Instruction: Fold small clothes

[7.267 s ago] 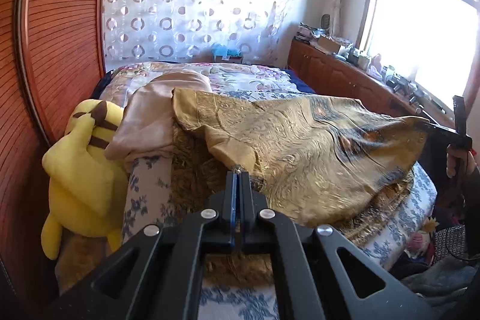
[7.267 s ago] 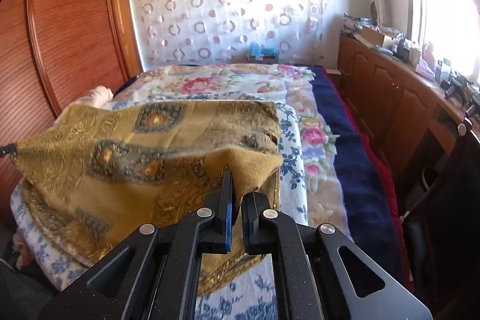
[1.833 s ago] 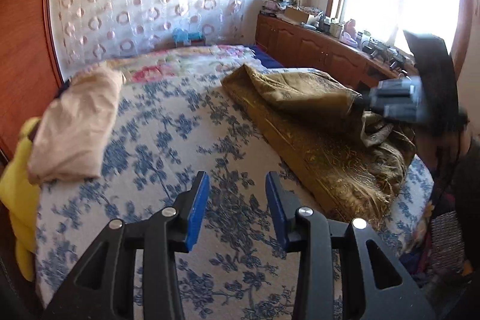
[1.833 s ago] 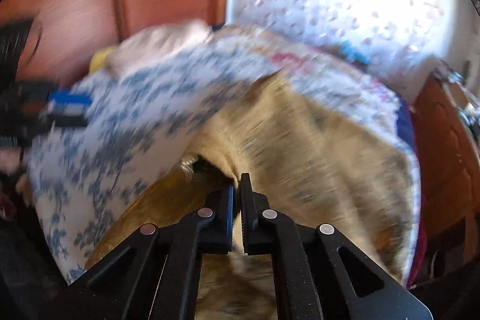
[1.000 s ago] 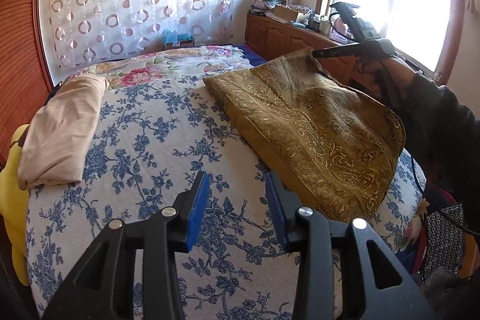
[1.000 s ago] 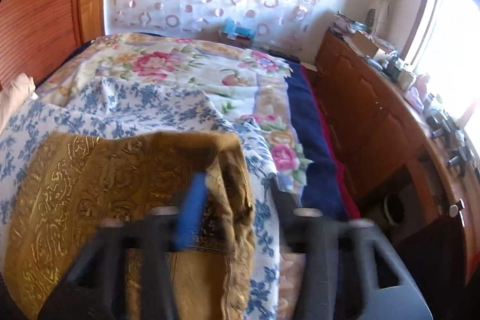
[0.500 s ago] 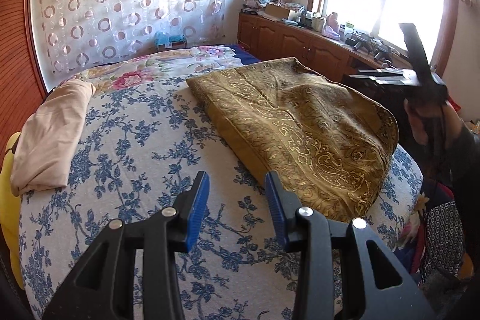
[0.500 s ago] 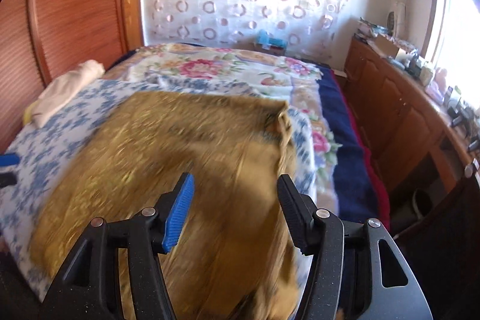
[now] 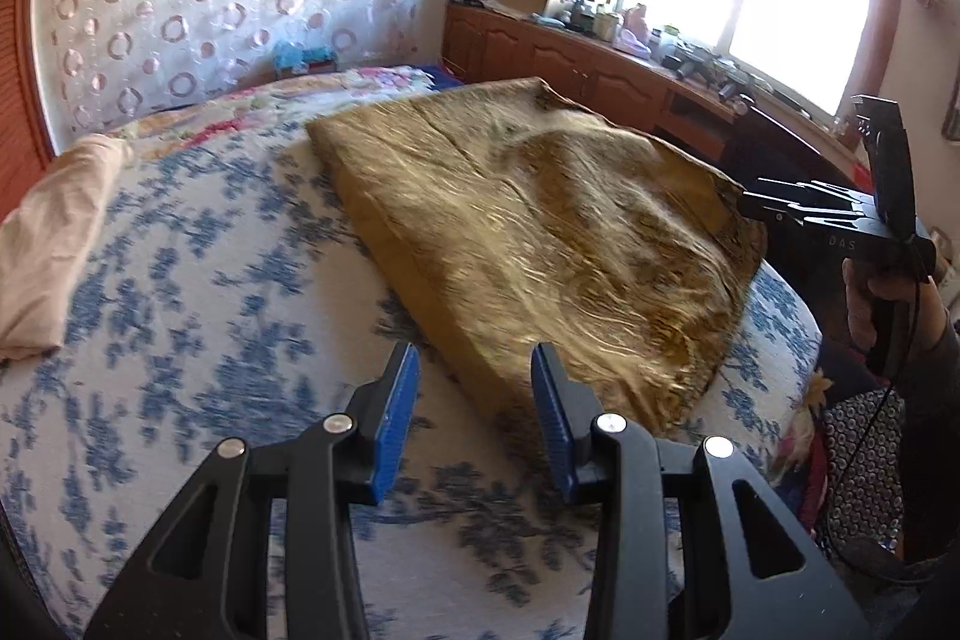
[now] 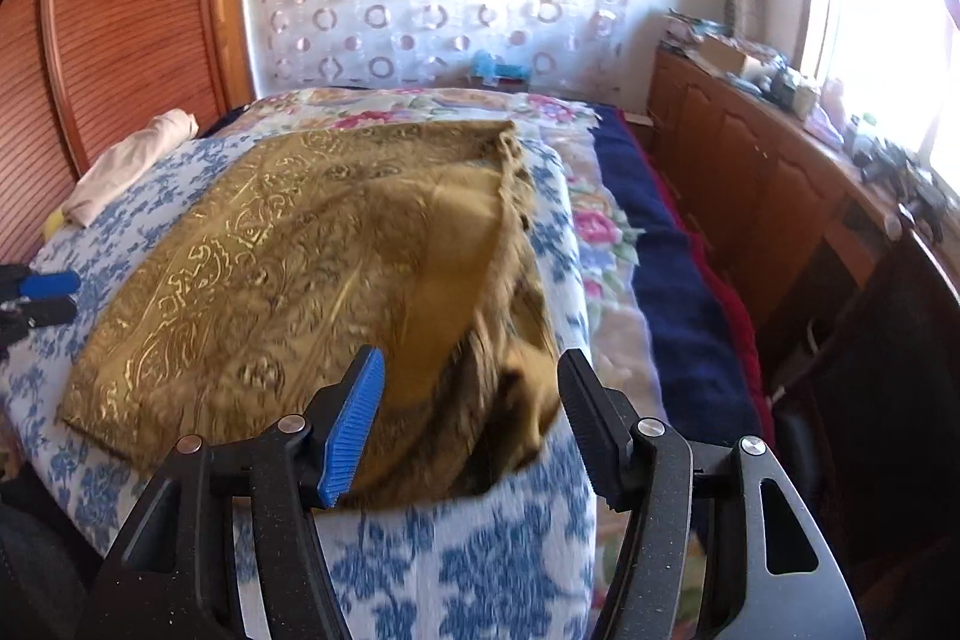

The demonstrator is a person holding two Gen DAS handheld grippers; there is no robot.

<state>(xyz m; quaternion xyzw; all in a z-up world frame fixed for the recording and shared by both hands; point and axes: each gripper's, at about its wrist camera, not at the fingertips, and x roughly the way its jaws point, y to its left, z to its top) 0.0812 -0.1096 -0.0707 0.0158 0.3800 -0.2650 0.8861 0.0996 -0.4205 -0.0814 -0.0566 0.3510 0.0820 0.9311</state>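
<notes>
A gold patterned cloth (image 9: 540,232) lies folded on the blue-flowered bed cover (image 9: 180,316). It also shows in the right wrist view (image 10: 312,268), with a rumpled corner near the bed's front edge. My left gripper (image 9: 474,400) is open and empty, just above the cloth's near edge. My right gripper (image 10: 468,412) is open and empty, above the rumpled corner. The right gripper also shows in the left wrist view (image 9: 798,208) at the cloth's right edge. The left gripper's blue fingers (image 10: 48,286) show at the left of the right wrist view.
A folded beige garment (image 9: 54,232) lies at the bed's left side; it also shows in the right wrist view (image 10: 132,160). A wooden wardrobe (image 10: 120,16) stands left. A wooden cabinet (image 9: 600,70) with clutter runs under the window at right. A dark blue blanket (image 10: 672,268) edges the bed.
Both grippers let go of the gold cloth, which now lies folded on the bed. In the last half second the left gripper moved closer to the cloth's near edge; the right gripper stayed open.
</notes>
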